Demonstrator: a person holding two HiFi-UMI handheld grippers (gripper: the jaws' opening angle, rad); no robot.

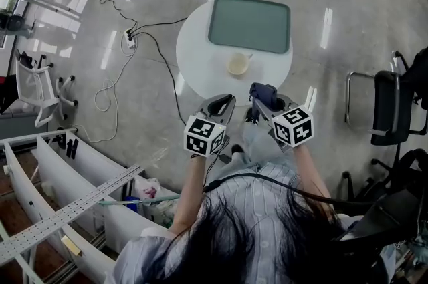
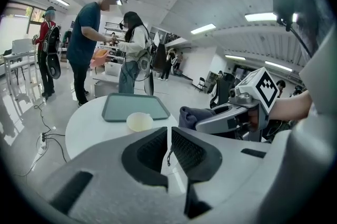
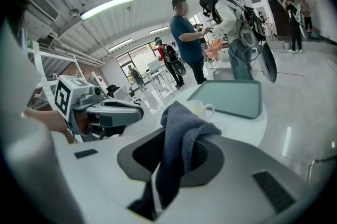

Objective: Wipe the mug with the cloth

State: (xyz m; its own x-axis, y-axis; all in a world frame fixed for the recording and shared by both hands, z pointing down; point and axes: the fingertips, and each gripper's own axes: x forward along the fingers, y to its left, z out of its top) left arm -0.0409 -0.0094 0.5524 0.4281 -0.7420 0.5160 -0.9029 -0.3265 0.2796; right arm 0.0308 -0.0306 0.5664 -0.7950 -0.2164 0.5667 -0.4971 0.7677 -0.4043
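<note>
Cloth (image 3: pixel 179 124) pinched in its tongs, the right gripper (image 1: pixel 263 101) waits at the 6 o'clock edge of the round table (image 1: pixel 194 55). The left gripper (image 1: pixel 223 103) sits at its 9 o'clock, tongs pressed together on nothing. The cream mug (image 1: pixel 238 64) stands untouched at 6 o'clock of the green tray (image 1: pixel 249 24). Wiping appears not yet begun. Next, the left probably must open to steady the mug while the cloth advances toward 12 o'clock.

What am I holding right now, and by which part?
The right gripper pinches the cloth at a bunched fold, one end above the jaws, the rest hanging below. The left gripper is shut on nothing.
</note>
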